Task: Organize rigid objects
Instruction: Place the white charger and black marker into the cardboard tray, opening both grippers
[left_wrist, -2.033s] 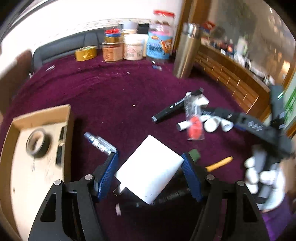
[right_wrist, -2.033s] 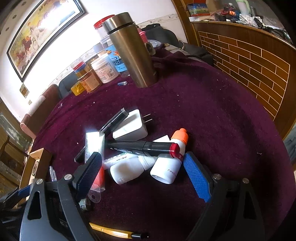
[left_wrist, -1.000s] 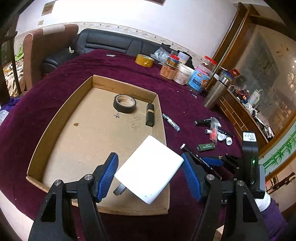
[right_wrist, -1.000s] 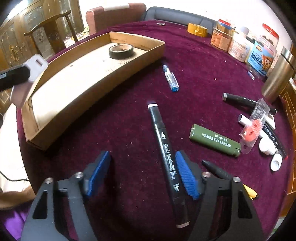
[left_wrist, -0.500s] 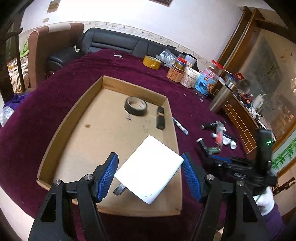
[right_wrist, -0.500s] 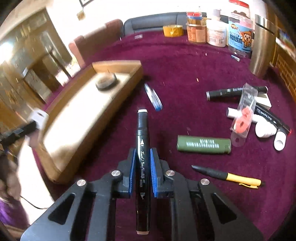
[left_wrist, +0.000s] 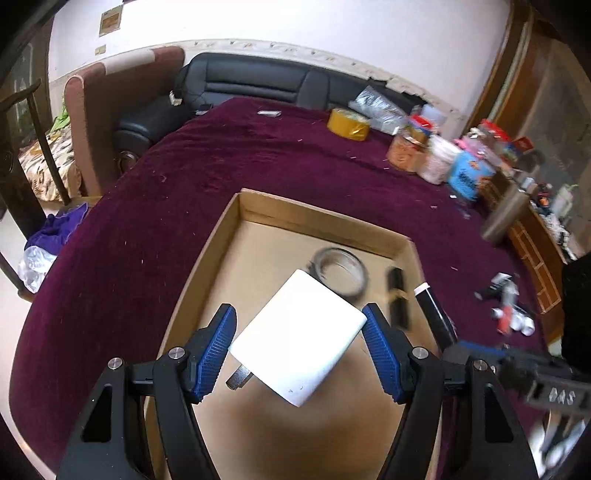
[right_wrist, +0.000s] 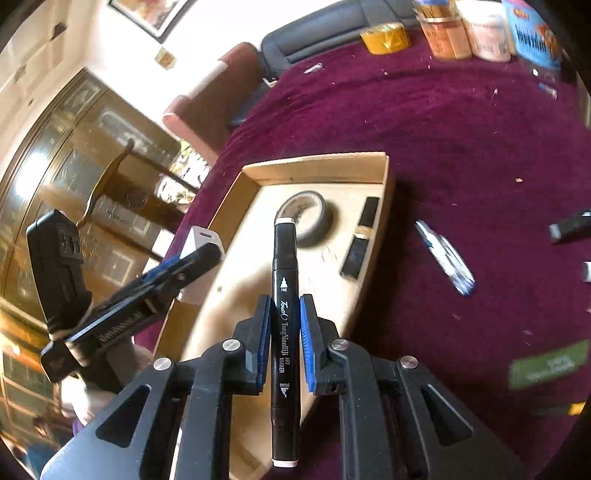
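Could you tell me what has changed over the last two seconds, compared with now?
The right gripper left the clutter, closed on the black marker and carried it over the cardboard tray. The left gripper brought the white charger above the tray. The tape roll stayed inside.

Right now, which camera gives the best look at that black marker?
The right wrist view: the black art marker fills the centre, sharp, printed label readable, clamped in the right tool. The left wrist view catches only its blurred white-capped end near the cardboard tray.
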